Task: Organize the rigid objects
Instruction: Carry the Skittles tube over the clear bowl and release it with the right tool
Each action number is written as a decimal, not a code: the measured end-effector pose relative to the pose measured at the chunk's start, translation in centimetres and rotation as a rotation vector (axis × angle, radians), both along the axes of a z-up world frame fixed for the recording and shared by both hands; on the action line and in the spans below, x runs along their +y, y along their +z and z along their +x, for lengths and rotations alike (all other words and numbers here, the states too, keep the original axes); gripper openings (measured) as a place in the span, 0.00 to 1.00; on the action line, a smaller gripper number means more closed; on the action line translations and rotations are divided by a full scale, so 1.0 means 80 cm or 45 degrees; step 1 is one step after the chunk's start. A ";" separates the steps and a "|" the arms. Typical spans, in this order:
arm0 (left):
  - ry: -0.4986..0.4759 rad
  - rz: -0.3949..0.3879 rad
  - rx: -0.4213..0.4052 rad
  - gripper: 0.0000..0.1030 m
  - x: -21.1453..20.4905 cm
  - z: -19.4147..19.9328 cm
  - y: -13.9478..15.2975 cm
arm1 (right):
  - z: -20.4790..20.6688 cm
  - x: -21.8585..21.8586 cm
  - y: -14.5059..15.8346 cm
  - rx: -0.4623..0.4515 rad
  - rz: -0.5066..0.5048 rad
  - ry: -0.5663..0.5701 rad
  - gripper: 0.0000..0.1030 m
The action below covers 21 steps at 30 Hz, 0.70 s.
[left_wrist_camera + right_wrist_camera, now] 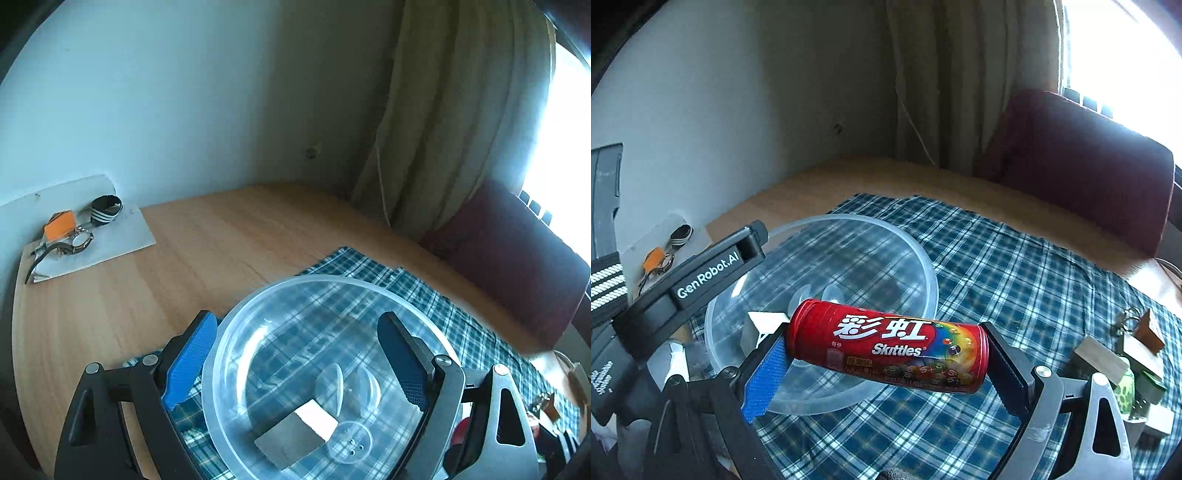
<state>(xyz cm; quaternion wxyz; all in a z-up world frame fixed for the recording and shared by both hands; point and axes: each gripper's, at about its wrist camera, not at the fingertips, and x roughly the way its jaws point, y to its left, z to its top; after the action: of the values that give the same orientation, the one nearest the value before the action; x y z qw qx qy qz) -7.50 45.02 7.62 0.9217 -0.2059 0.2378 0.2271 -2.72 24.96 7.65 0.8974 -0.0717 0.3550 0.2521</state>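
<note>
A clear plastic bowl rests on the plaid cloth. It holds a flat grey-white card and small clear pieces. My left gripper is open and straddles the bowl's left wall: the blue pad is outside the rim, the other finger over the inside. My right gripper is shut on a red Skittles can, gripped end to end and lying sideways just above the near rim of the bowl. The left gripper's black body reaches in at the bowl's left side.
A white board at the table's far left carries a wristwatch, an orange item and a striped black band. Wooden blocks and keys lie on the cloth at right. A dark red cushion and curtain stand behind.
</note>
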 end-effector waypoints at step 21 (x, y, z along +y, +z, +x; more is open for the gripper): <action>0.013 -0.023 0.002 0.88 0.006 0.001 -0.003 | 0.014 0.025 -0.005 -0.023 0.004 0.139 0.98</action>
<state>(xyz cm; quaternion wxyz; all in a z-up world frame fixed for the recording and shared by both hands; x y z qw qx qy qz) -7.38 45.49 7.42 0.9184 -0.2153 0.2394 0.2298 -1.60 26.99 7.21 0.8856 -0.0920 0.3421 0.3005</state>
